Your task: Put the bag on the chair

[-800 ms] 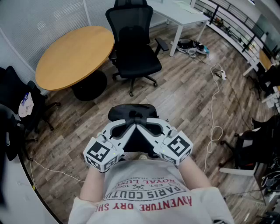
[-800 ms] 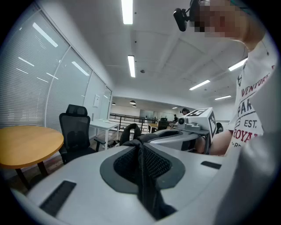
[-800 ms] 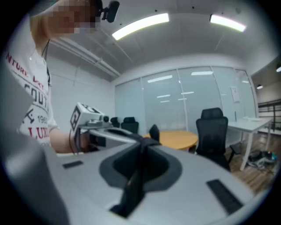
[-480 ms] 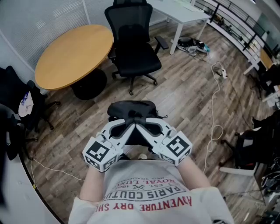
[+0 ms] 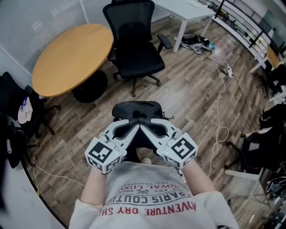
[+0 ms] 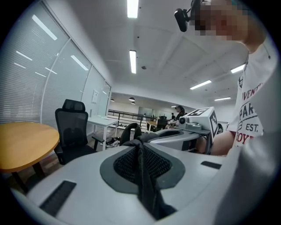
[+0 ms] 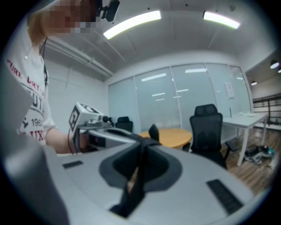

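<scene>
A black bag (image 5: 136,112) hangs off the floor by its straps, just in front of the person's body. My left gripper (image 5: 133,127) and right gripper (image 5: 146,127) meet tip to tip above it, each shut on a strap. In the left gripper view a black webbing strap (image 6: 144,171) is pinched between the jaws of the left gripper (image 6: 140,147). In the right gripper view another strap (image 7: 137,180) runs through the jaws of the right gripper (image 7: 142,147). The black office chair (image 5: 134,49) stands ahead, its seat bare, and shows as well as the chair (image 6: 72,132) and chair (image 7: 210,127).
A round wooden table (image 5: 71,56) stands left of the chair. A white desk (image 5: 185,11) is behind it. A white cable (image 5: 219,112) trails over the wood floor on the right. Dark chairs with clothing (image 5: 18,112) crowd the left edge, and more gear (image 5: 257,143) the right.
The bag and both grippers have moved a little forward toward the chair. The grips on the straps are unchanged.
</scene>
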Tool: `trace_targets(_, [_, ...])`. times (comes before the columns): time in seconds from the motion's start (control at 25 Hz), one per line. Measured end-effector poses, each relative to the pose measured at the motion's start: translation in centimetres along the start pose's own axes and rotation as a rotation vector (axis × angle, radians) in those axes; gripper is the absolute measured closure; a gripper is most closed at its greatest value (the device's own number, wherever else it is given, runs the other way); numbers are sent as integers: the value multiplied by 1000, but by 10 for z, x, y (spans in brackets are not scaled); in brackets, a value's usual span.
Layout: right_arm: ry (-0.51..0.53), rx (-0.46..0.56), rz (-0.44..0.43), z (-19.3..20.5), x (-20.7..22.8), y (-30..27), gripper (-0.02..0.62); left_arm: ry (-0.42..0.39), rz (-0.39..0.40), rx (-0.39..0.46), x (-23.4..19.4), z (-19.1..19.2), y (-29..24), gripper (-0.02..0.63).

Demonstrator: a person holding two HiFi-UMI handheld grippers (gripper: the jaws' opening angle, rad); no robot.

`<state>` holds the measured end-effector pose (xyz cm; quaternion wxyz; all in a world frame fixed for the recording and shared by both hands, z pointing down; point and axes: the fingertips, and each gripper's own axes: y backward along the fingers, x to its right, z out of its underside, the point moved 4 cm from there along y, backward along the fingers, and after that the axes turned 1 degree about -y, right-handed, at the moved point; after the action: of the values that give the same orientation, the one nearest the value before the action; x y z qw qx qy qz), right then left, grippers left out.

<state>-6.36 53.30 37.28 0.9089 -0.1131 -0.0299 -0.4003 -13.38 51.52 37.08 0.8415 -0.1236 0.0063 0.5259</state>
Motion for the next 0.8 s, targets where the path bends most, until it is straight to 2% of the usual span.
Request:
trace_targets(0.36, [-61,-40,77,-14,82,-68,546,26,118,-41,-99,-11,-56,546])
trace_targets(0.68, [-80,-41,147,-37,155,-147,546,-22,226,-77,-204,-32,-98,546])
trace_targets(0.8, [-82,-46,161,-43,177,-172,546,-46,242,-86,-236,-39,-108,546])
